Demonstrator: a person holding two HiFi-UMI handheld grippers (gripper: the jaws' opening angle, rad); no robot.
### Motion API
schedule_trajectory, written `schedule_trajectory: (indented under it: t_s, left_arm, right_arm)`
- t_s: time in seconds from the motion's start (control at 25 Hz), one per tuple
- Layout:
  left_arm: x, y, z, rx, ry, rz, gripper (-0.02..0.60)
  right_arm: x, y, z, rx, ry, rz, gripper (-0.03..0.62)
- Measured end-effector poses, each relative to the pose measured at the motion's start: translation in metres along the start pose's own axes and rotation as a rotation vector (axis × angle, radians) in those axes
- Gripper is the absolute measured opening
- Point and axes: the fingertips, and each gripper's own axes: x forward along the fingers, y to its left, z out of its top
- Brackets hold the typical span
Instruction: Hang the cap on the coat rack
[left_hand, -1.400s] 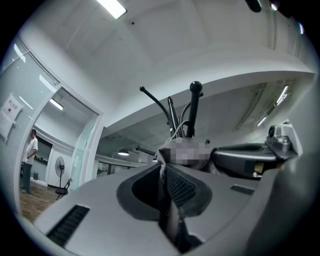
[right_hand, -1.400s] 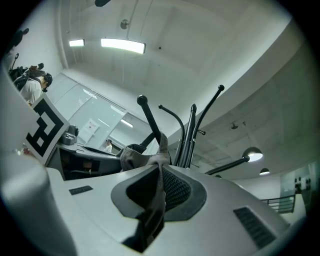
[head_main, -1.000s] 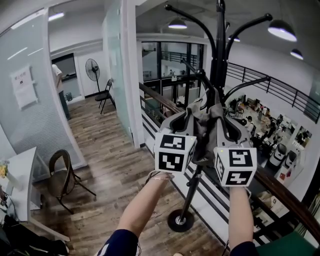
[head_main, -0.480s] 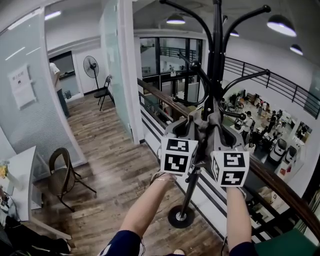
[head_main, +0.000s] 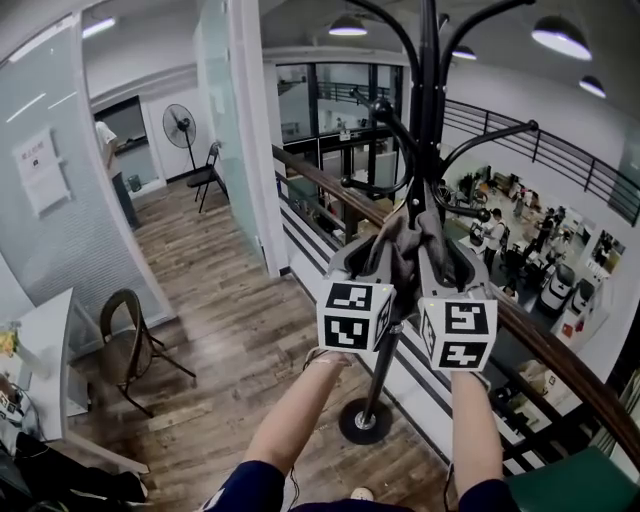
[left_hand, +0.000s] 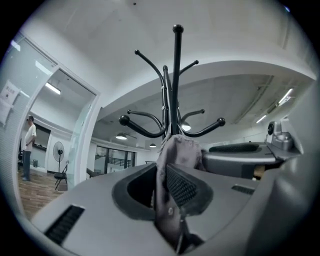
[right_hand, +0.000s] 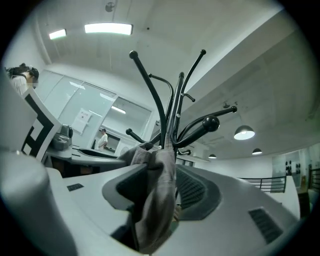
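The grey-brown cap (head_main: 405, 245) hangs bunched against the black coat rack (head_main: 430, 100), just under its lower curved hooks. My left gripper (head_main: 382, 250) is shut on the cap's fabric (left_hand: 177, 150), which is pinched between the jaws (left_hand: 162, 192). My right gripper (head_main: 440, 250) has just been opening. In the right gripper view the cap (right_hand: 155, 190) still drapes between the jaws of the right gripper (right_hand: 162, 197), lying against one side with a gap to the ribbed pad (right_hand: 192, 187). The rack's hooks (right_hand: 210, 122) rise right behind.
The rack's round base (head_main: 363, 422) stands on the wood floor beside a wooden railing (head_main: 560, 350) over a lower hall. A chair (head_main: 125, 345) and a white table (head_main: 40, 350) are at the left. A fan (head_main: 180, 125) and a person (head_main: 110, 150) are far back.
Both grippers have sunk with the cap, which now sits lower against the rack pole, below the curved hooks. The hooks stand higher above the grippers than before.
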Motion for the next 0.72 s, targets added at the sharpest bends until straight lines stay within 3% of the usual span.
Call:
schedule_trajectory:
  t_s: [0.04,0.08,0.2,0.32,0.48,0.72]
  left_arm:
    - [-0.005,0.001,0.001,-0.013,-0.019,0.006,0.055]
    - [-0.009,0.002,0.002,-0.025,-0.036,0.011,0.079]
    - [-0.023,-0.002,0.001,-0.037,-0.064,-0.011,0.184]
    - [-0.037,-0.014,-0.008,0.012,-0.046,-0.061,0.269]
    - [-0.061,-0.021,-0.031,0.079,0.002,-0.080,0.293]
    - [-0.100,-0.027,-0.070,0.076,0.027,-0.081,0.295]
  right_arm:
    - [-0.003,0.003,-0.002,0.004,0.002,0.019,0.241]
    - [-0.005,0.007,-0.004,0.002,0.005,0.037,0.295]
    - [-0.017,0.015,-0.008,-0.025,-0.009,0.057,0.308]
    - [-0.033,0.018,-0.012,-0.036,-0.022,0.051,0.318]
    - [-0.057,0.028,-0.021,-0.049,-0.023,0.055,0.321]
    - [-0.091,0.049,-0.065,-0.005,0.002,0.051,0.313]
